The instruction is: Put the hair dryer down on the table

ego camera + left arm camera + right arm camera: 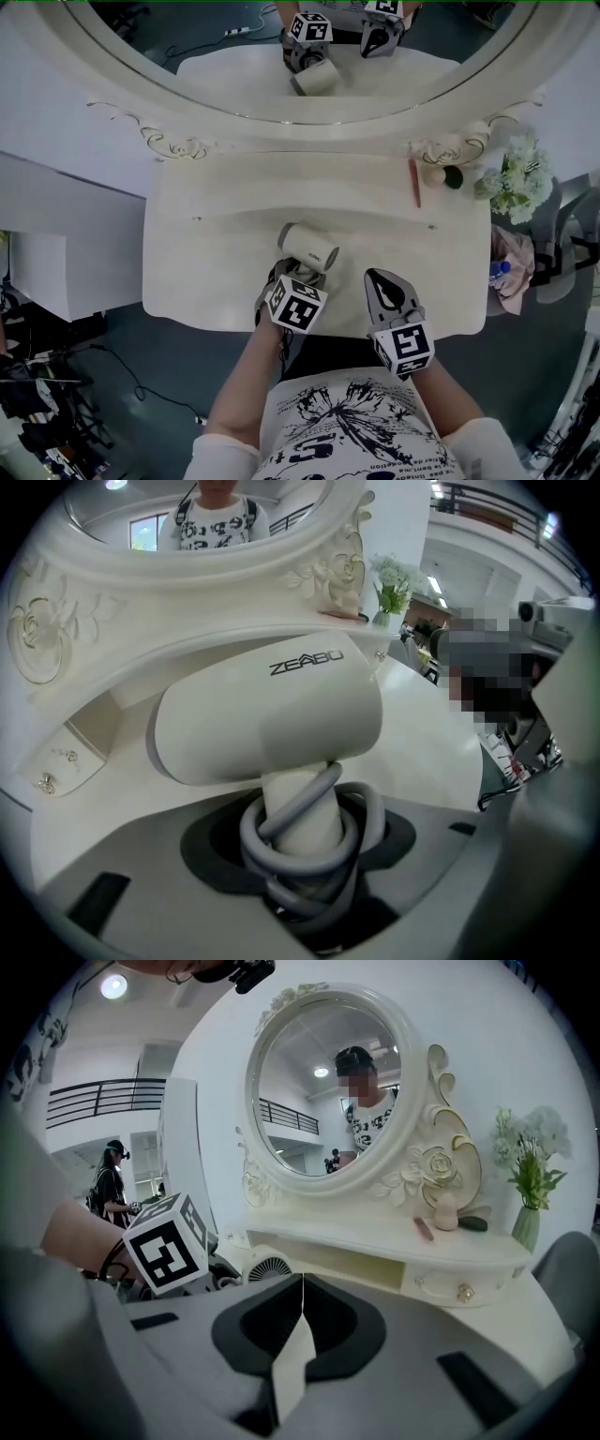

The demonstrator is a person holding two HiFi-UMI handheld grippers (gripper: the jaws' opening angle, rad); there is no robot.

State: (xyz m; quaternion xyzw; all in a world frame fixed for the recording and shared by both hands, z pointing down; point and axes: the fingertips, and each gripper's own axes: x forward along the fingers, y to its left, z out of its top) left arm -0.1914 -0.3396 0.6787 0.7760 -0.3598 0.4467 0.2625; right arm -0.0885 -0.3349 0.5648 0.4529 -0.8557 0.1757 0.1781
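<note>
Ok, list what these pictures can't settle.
- Whether the hair dryer touches the table: in the head view the left tongs cover its handle; in the left gripper view its body blocks the tabletop below.
- Handle end: left gripper view, wrapped by the grey cord and sunk between the jaws.
- Pink stick by the mirror: head view, too small to identify.

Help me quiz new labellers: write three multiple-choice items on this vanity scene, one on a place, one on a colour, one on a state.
1. Where do the flowers stand? A. the table's right end B. its left end C. the floor
2. The hair dryer is: A. black B. cream white C. red
3. The right gripper has its jaws: A. wide apart B. shut on a brush C. shut, empty
A, the head view shows them at right; B, its body is pale; C, they meet with nothing between.
</note>
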